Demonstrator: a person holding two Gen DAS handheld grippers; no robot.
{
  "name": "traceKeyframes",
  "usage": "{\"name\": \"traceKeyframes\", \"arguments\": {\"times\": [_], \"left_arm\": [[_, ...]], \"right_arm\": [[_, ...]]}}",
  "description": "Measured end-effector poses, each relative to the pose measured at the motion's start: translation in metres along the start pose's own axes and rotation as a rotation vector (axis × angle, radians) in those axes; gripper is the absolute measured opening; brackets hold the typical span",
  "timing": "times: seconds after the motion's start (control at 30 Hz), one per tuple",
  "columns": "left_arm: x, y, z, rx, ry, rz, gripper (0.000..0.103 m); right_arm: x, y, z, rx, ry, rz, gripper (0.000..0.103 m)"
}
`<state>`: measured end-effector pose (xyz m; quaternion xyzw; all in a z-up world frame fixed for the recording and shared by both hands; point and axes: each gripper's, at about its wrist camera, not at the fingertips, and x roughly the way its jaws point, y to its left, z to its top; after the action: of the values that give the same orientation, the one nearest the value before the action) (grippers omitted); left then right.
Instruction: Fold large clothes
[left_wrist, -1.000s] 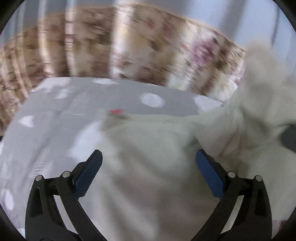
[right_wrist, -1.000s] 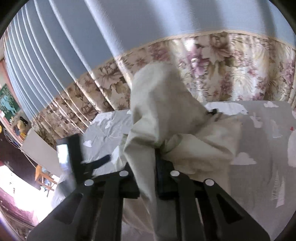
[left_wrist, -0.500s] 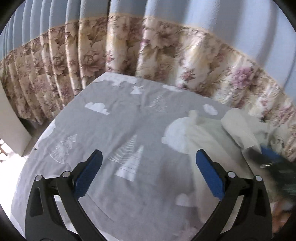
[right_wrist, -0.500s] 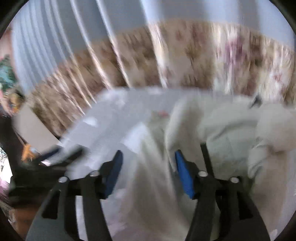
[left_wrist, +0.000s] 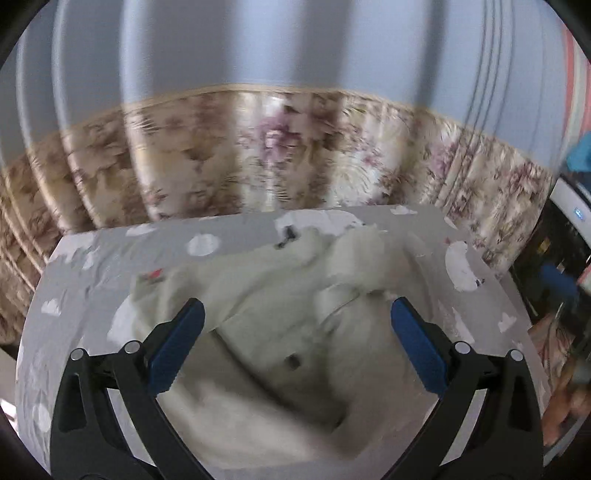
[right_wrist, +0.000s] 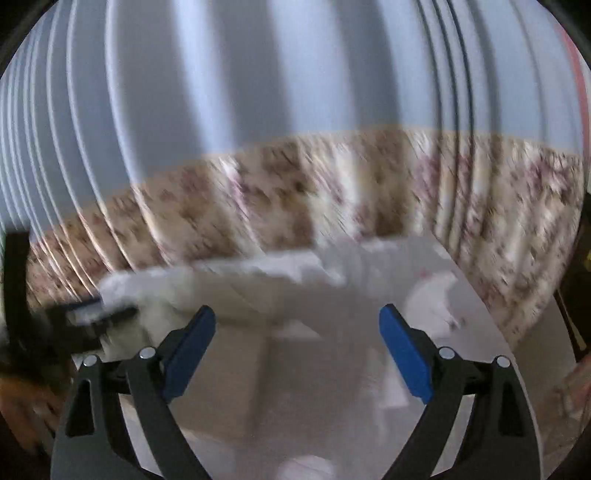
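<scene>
We noted a cream garment (left_wrist: 280, 332) lying crumpled on the grey tablecloth (left_wrist: 92, 266), roughly mid-table in the left wrist view. The cloth looked soft and matte, bunched into rounded ridges toward the far edge, with a flatter panel nearer us carrying one small dark button (left_wrist: 293, 361). A narrow placket or seam ran diagonally across that panel. The tablecloth was thin, smooth fabric printed with white clouds and similar shapes.

The left gripper (left_wrist: 295, 343) hung above the garment, its blue pads spread wide and touching nothing; the black arms were hard and glossy with silver rivets. The right gripper (right_wrist: 297, 347) had its jaws opening, with nothing between them that we could see, only blurred tabletop below.

Behind the table hung a pleated curtain (left_wrist: 258, 158), plain blue-grey above and floral beige with pink blooms below.

The right wrist view was heavily smeared. There the garment (right_wrist: 155, 291) showed only as a pale mass at the left, its outline lost. A dark object beside it at the left edge could not be identified. In the left wrist view, the right margin held blurred blue, white and orange shapes we could not make out. The garment's near edge was cut off by the gripper arms.
</scene>
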<state>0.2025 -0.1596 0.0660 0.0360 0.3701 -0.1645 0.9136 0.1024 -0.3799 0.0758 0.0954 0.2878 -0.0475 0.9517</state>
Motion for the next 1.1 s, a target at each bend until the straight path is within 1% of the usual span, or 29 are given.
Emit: {"name": "traceKeyframes", "arguments": {"times": [0.07, 0.13, 0.17, 0.23, 0.27, 0.33, 0.43, 0.47, 0.5, 0.6, 0.67, 0.73, 0.8, 0.87, 0.9, 0.97, 1.03, 1.1], "left_arm": [[0.023, -0.017, 0.008, 0.012, 0.050, 0.012, 0.100], [0.040, -0.027, 0.013, 0.033, 0.078, 0.030, 0.100], [0.052, -0.030, 0.013, 0.042, 0.110, 0.016, 0.078], [0.064, -0.024, 0.010, 0.025, 0.159, -0.045, 0.026], [0.063, -0.019, 0.010, 0.020, 0.151, -0.053, 0.018], [0.054, -0.010, 0.009, 0.047, 0.118, -0.030, 0.013], [0.038, 0.012, 0.007, 0.117, 0.086, 0.037, 0.011], [0.033, 0.024, 0.006, 0.122, 0.079, 0.055, 0.011], [0.023, 0.042, 0.002, 0.109, 0.070, 0.066, 0.011], [0.001, 0.080, -0.008, 0.063, 0.049, 0.072, 0.011], [-0.004, 0.103, -0.020, 0.046, 0.047, 0.106, 0.011], [0.006, 0.124, -0.032, 0.011, 0.076, 0.124, 0.012], [0.028, 0.153, -0.053, -0.061, 0.134, 0.120, 0.015], [0.046, 0.171, -0.070, -0.095, 0.167, 0.122, 0.021], [0.055, 0.178, -0.080, -0.103, 0.174, 0.140, 0.024], [0.065, 0.185, -0.091, -0.106, 0.163, 0.169, 0.031], [0.073, 0.185, -0.099, -0.075, 0.146, 0.233, 0.031], [0.078, 0.189, -0.103, -0.072, 0.134, 0.264, 0.032]], "right_arm": [[0.015, -0.021, -0.014, 0.014, 0.053, -0.012, 0.091], [0.027, -0.033, -0.024, 0.016, 0.082, -0.014, 0.091], [0.032, -0.035, -0.028, 0.015, 0.095, -0.015, 0.091], [0.044, -0.033, -0.035, 0.003, 0.123, 0.004, 0.091], [0.049, -0.030, -0.037, -0.011, 0.130, 0.014, 0.091], [0.056, -0.015, -0.040, -0.051, 0.139, 0.028, 0.091], [0.065, 0.019, -0.037, -0.120, 0.142, 0.060, 0.091], [0.065, 0.029, -0.036, -0.137, 0.137, 0.070, 0.091], [0.066, 0.044, -0.035, -0.159, 0.130, 0.091, 0.091], [0.071, 0.087, -0.035, -0.202, 0.124, 0.159, 0.091], [0.077, 0.112, -0.039, -0.238, 0.123, 0.186, 0.090], [0.088, 0.137, -0.052, -0.289, 0.142, 0.193, 0.091], [0.099, 0.157, -0.068, -0.329, 0.145, 0.187, 0.096], [0.108, 0.168, -0.082, -0.360, 0.144, 0.170, 0.099], [0.114, 0.173, -0.090, -0.372, 0.142, 0.155, 0.100], [0.122, 0.179, -0.099, -0.396, 0.138, 0.135, 0.100], [0.128, 0.188, -0.105, -0.420, 0.135, 0.114, 0.100], [0.131, 0.194, -0.108, -0.424, 0.131, 0.089, 0.100]]}}
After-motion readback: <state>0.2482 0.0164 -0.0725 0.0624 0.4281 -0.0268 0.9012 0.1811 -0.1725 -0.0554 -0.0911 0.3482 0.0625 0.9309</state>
